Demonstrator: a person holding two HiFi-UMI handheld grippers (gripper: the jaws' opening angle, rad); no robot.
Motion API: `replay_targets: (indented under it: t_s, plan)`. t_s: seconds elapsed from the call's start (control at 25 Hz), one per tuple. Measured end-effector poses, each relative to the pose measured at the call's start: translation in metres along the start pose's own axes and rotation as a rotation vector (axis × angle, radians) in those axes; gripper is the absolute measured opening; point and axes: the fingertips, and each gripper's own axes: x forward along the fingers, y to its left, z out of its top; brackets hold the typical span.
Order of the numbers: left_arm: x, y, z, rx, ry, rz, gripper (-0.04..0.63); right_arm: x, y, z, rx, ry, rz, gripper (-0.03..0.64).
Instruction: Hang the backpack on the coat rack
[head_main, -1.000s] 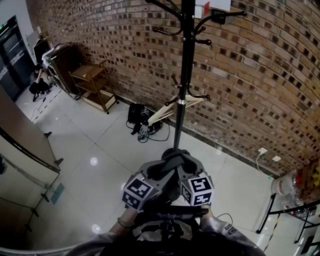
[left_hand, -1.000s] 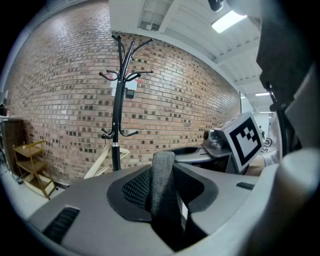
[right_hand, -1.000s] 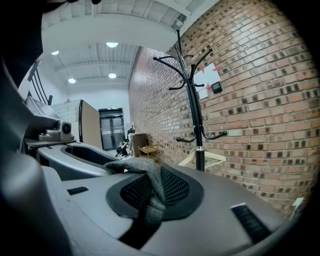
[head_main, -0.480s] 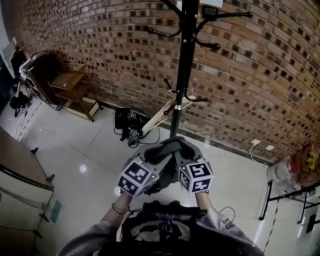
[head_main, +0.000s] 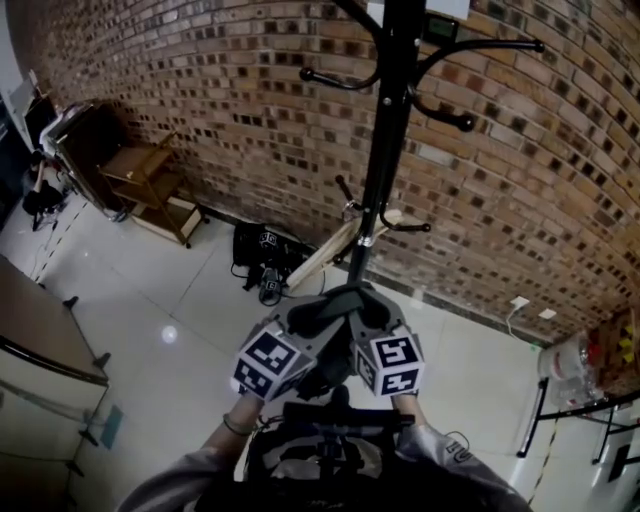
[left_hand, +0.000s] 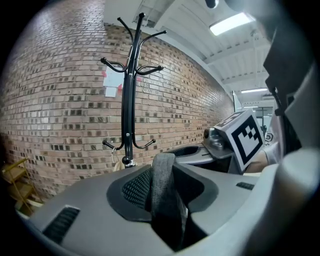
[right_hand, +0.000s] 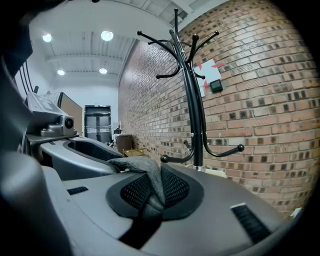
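The black coat rack (head_main: 388, 150) stands against the brick wall straight ahead, its curved hooks (head_main: 468, 122) spreading at two heights. In the head view my two grippers sit side by side just short of its pole. The left gripper (head_main: 305, 322) and the right gripper (head_main: 362, 318) are both shut on the grey top loop (head_main: 335, 303) of the dark backpack (head_main: 320, 455), which hangs below them against the person's body. In the left gripper view the loop (left_hand: 163, 187) is pinched between the jaws, with the rack (left_hand: 129, 100) beyond. The right gripper view shows the loop (right_hand: 145, 180) and the rack (right_hand: 195, 115) close ahead.
A black bag (head_main: 262, 245) and a leaning wooden stick (head_main: 325, 250) lie at the rack's foot. A wooden shelf cart (head_main: 150, 170) stands at the left along the wall. A table edge (head_main: 40, 335) is at the far left. Bottles (head_main: 590, 365) rest on a stand at the right.
Both grippers, with the backpack loop held, have moved forward toward the coat rack. The rack now appears nearer and larger, and the wall and floor have shifted back.
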Motion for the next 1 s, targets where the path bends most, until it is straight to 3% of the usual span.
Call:
replay_targets:
  t_s: [0.4, 0.56, 0.76, 1.0]
  plan:
    - [0.042, 0.039, 0.002, -0.038, 0.036, 0.071, 0.14, 0.047, -0.034, 0.003, 0.007, 0.015, 0.027, 0.054]
    - [0.044, 0.056, 0.012, -0.028, 0.019, 0.076, 0.14, 0.059, -0.034, 0.016, -0.046, 0.016, 0.024, 0.054]
    - [0.047, 0.074, 0.018, -0.003, 0.027, 0.026, 0.14, 0.073, -0.036, 0.024, -0.081, 0.013, -0.024, 0.052]
    - [0.057, 0.083, 0.012, 0.055, 0.057, -0.109, 0.14, 0.081, -0.043, 0.016, -0.053, 0.028, -0.117, 0.052]
